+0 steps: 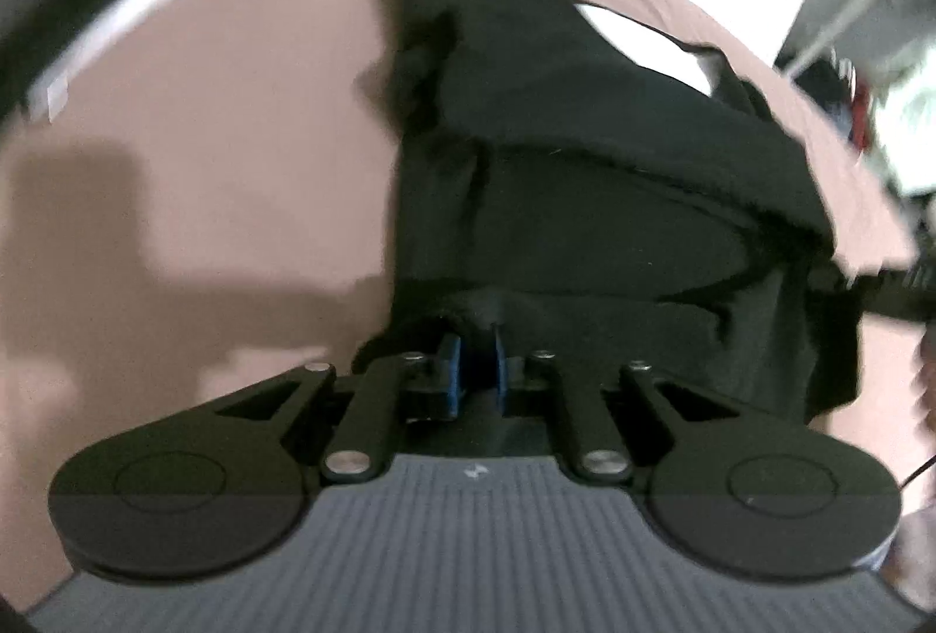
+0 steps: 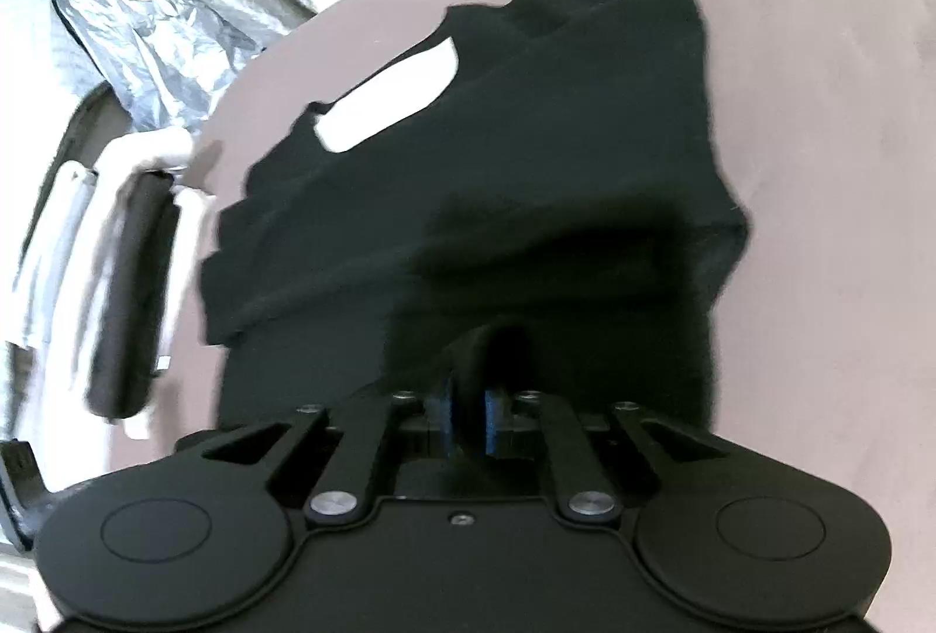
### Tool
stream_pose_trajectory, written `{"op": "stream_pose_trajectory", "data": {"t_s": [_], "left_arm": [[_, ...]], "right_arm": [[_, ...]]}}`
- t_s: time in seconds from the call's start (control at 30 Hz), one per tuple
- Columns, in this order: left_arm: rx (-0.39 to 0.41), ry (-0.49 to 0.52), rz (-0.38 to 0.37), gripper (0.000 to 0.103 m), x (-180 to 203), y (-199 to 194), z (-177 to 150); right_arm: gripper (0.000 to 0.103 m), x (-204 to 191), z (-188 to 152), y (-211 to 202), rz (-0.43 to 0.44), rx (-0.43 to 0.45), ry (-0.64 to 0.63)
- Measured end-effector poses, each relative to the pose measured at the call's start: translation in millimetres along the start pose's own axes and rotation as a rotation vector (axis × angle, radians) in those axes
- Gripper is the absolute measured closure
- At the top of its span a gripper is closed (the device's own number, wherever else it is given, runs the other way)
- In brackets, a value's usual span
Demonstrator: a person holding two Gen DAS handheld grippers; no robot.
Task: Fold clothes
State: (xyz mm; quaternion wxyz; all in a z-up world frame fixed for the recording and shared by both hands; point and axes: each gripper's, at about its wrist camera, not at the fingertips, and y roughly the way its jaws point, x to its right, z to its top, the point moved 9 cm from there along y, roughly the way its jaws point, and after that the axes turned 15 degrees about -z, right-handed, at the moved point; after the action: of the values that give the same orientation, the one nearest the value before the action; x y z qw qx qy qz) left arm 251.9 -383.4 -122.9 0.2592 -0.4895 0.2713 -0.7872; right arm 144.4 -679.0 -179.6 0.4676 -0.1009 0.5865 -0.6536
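A black garment [image 1: 585, 165] lies partly folded on a pinkish-brown surface [image 1: 205, 106], with a white patch [image 1: 643, 42] showing at its far edge. My left gripper [image 1: 477, 340] is shut on a raised fold at the garment's near edge, and the cloth is pinched between the blue pads. In the right wrist view the same black garment [image 2: 497, 153] spreads ahead with the white patch [image 2: 392, 100] at the upper left. My right gripper [image 2: 468, 399] is shut on a hump of its near edge. Both views are motion-blurred.
The pinkish surface [image 2: 819, 165] extends bare to the right of the garment. Off its left edge are crinkled silver sheeting [image 2: 146, 7] and a black-and-white padded object [image 2: 134, 282]. Blurred clutter [image 1: 866, 65] lies beyond the surface's right edge in the left wrist view.
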Motion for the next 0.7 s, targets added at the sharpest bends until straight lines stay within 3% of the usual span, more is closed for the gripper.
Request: {"op": "stream_pose_trajectory", "data": {"t_s": [0.03,0.07,0.1,0.17,0.23,0.27,0.37,0.47,0.53,0.63,0.7], "left_arm": [[-0.002,-0.049,-0.039,0.088,-8,-3,-2],[-0.006,-0.097,-0.072,0.079,-14,-9,-5],[-0.01,-0.146,-0.105,0.07,-21,-14,-6],[-0.014,-0.276,-0.171,0.067,-32,-32,-15],[0.017,-0.305,-0.244,0.058,-30,-54,-19],[0.039,-0.282,-0.255,0.047,-27,-60,-19],[0.069,-0.224,-0.172,0.04,-30,-65,-18],[0.008,-0.169,-0.054,0.04,-34,-52,-23],[-0.035,-0.15,-0.004,0.036,-35,-43,-27],[-0.088,-0.239,-0.116,0.033,-32,-30,-36],[-0.095,-0.236,-0.146,0.033,-30,-26,-38]], "right_arm": [[0.078,3,0,0,0.019,0.0,0.031],[0.07,5,-1,-2,0.06,-0.01,0.08],[0.055,7,-2,-7,0.123,-0.03,0.145],[0.034,17,-3,-28,0.272,-0.031,0.285],[0.034,21,-4,-53,0.384,0.007,0.341],[0.034,21,-6,-63,0.4,0.032,0.32],[0.034,25,-19,-79,0.321,0.112,0.223],[0.034,31,-30,-72,0.151,0.134,0.151],[0.034,37,-35,-67,0.093,0.115,0.132],[0.034,52,-47,-66,0.093,0.065,0.16],[0.034,56,-48,-64,0.087,0.061,0.165]]}}
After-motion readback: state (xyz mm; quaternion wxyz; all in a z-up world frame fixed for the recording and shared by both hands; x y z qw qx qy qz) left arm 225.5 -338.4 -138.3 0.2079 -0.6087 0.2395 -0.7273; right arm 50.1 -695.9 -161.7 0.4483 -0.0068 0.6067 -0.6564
